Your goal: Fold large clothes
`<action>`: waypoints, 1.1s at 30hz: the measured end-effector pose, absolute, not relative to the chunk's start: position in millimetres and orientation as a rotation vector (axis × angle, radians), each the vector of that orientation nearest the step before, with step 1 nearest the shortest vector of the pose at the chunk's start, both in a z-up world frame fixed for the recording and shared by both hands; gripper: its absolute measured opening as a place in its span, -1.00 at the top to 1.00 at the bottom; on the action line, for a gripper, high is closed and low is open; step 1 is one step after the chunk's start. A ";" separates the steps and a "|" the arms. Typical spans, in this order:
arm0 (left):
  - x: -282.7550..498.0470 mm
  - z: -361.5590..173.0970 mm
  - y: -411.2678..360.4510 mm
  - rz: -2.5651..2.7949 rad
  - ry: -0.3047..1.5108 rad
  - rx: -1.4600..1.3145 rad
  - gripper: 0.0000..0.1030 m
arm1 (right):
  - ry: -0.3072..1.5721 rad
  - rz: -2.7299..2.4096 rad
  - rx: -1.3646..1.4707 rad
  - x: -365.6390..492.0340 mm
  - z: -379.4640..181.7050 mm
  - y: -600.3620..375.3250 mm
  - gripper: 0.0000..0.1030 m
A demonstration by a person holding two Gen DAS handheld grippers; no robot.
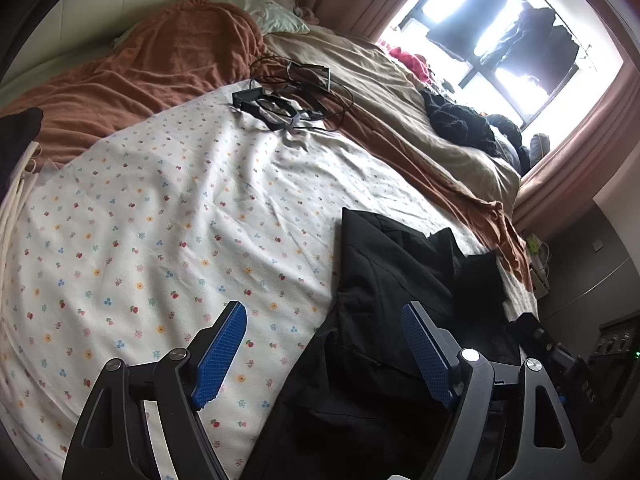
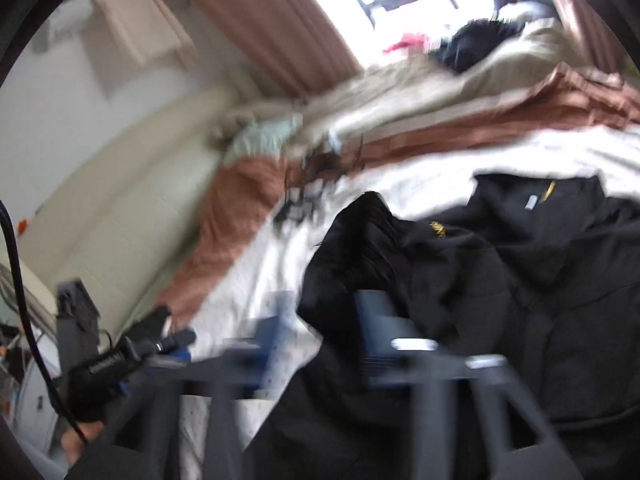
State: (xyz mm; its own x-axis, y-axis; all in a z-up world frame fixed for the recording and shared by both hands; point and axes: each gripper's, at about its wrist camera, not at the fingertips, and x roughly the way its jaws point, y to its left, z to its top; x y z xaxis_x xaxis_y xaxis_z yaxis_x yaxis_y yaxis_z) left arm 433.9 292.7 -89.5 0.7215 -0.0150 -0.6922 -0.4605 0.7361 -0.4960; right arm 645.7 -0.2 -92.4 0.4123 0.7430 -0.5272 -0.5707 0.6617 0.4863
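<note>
A large black garment (image 1: pixel 392 320) lies crumpled on the white flowered sheet (image 1: pixel 160 220) of a bed. My left gripper (image 1: pixel 324 352) is open, its blue pads (image 1: pixel 220 360) spread wide above the garment's left edge, holding nothing. In the blurred right wrist view the same black garment (image 2: pixel 500 280), with a small yellow logo, lies in front of my right gripper (image 2: pixel 320 320). A raised fold of black cloth sits between the right gripper's blue fingers (image 2: pixel 376 328); the blur hides whether they are closed on it.
A tangle of black frames and cables (image 1: pixel 288 100) lies further up the bed. A brown blanket (image 1: pixel 160 64), a beige duvet (image 1: pixel 380 80) and dark clothes (image 1: pixel 460 120) lie beyond. A window (image 1: pixel 500 32) is at the far side, a dark cabinet (image 1: pixel 592 272) at right.
</note>
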 end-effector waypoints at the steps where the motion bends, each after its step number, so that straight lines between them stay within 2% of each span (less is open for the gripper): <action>1: 434.6 -90.4 291.9 0.271 0.740 -0.706 -0.57 | 0.794 0.819 0.249 645.8 -96.8 -0.2 -0.49; 12: 438.9 -86.7 275.7 0.234 0.760 -0.663 -0.57 | 0.865 0.622 0.294 648.8 -115.0 -69.8 -0.49; 20: 422.4 -61.6 245.3 0.204 0.717 -0.566 -0.57 | 0.837 0.487 0.318 633.4 -90.8 -131.4 -0.49; 32: 357.7 -28.9 190.9 0.118 0.620 -0.518 -0.57 | 0.782 0.405 0.421 567.4 -76.7 -215.4 -0.52; 33: 349.0 -27.0 187.6 0.105 0.615 -0.523 -0.57 | 0.774 0.407 0.427 559.9 -74.7 -220.9 -0.60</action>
State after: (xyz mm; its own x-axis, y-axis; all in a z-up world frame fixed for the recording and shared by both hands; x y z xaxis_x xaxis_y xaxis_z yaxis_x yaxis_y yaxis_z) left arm 349.0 187.6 -27.0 0.8160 -0.0585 -0.5751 -0.2458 0.8654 -0.4367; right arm 559.9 -220.9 -74.7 0.6471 0.4982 -0.5771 -0.1927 0.8393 0.5084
